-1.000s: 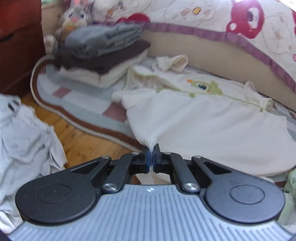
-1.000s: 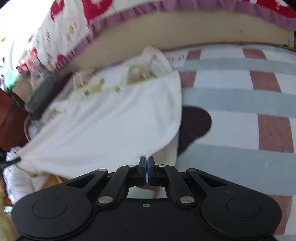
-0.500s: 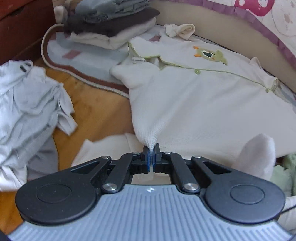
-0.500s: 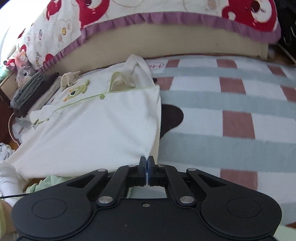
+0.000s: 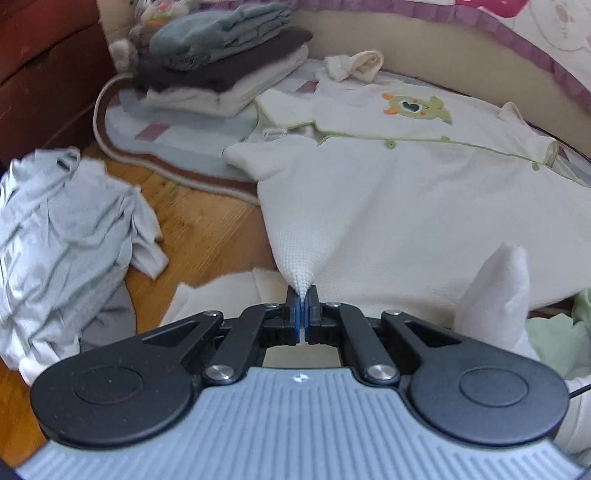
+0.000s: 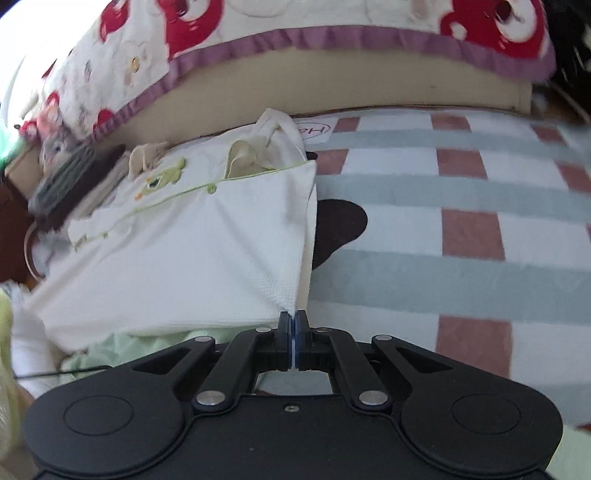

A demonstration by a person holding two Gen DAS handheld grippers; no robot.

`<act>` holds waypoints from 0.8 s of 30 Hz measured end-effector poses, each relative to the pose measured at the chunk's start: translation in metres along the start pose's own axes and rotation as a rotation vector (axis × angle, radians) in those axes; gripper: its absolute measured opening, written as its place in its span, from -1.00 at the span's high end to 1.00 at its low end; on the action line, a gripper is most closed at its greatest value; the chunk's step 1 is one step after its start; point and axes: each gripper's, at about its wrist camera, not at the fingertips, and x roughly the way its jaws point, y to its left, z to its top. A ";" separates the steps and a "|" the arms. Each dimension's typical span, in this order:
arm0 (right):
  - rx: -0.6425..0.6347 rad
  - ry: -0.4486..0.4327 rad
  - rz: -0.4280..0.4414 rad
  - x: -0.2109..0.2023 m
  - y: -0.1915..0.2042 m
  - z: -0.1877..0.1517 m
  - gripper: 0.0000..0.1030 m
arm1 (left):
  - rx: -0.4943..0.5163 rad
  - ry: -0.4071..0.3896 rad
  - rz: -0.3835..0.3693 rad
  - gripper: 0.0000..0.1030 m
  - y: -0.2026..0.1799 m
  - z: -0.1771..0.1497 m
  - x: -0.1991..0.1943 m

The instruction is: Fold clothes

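Note:
A cream waffle-knit baby garment (image 5: 406, 192) with green piping and a small green animal patch lies spread over a striped rug (image 5: 177, 144). My left gripper (image 5: 303, 295) is shut on its near left bottom corner, which is pulled into a taut point. In the right wrist view the same garment (image 6: 192, 251) stretches away to the left, and my right gripper (image 6: 293, 317) is shut on its near right bottom corner. The cloth hangs tight between the two grips, its far end resting on the rug (image 6: 461, 192).
A stack of folded clothes (image 5: 225, 70) sits at the rug's far left, with a plush toy (image 5: 147, 22) behind. A crumpled grey heap (image 5: 66, 236) lies on the wood floor at left. A bed edge with a patterned blanket (image 6: 295, 37) bounds the far side. Pale green cloth (image 6: 147, 343) lies near.
Both grippers have pulled the garment's bottom corners back toward me, drawing it flatter and tauter over the rug. The left view now tilts further down, showing more floor and the grey heap.

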 end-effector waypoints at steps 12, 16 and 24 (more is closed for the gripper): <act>-0.019 0.151 -0.142 0.014 -0.011 -0.021 0.98 | 0.023 0.228 0.057 0.90 -0.006 -0.015 0.022; 0.067 0.056 -0.075 -0.010 -0.020 0.002 0.83 | 0.030 0.112 -0.006 0.30 -0.007 0.018 -0.012; -0.200 -0.083 0.043 0.015 0.046 0.158 0.51 | 0.268 -0.088 -0.163 0.20 -0.085 0.151 0.014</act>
